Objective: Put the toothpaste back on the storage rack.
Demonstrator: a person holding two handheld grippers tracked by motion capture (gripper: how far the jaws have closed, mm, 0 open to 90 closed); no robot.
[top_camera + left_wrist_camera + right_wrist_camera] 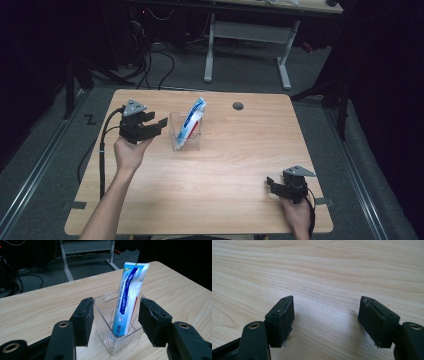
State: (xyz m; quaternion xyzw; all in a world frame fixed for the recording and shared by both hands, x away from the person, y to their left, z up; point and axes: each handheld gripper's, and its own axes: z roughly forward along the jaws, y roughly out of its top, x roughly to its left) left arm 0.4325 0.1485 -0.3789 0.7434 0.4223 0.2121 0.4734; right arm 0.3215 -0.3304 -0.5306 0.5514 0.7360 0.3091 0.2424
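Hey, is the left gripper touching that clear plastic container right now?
Cannot tell. In the left gripper view the left gripper has its open jaws on either side of the clear container, with no plain gap or contact.

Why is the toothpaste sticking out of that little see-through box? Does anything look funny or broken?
The toothpaste tube is taller than the clear box, so it leans and pokes out the top. The pads on the right gripper look frayed at the edges. Nothing is spilled on the table.

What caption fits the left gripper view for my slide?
Open left hand-held gripper faces a clear box holding an upright toothpaste tube on a wooden table.
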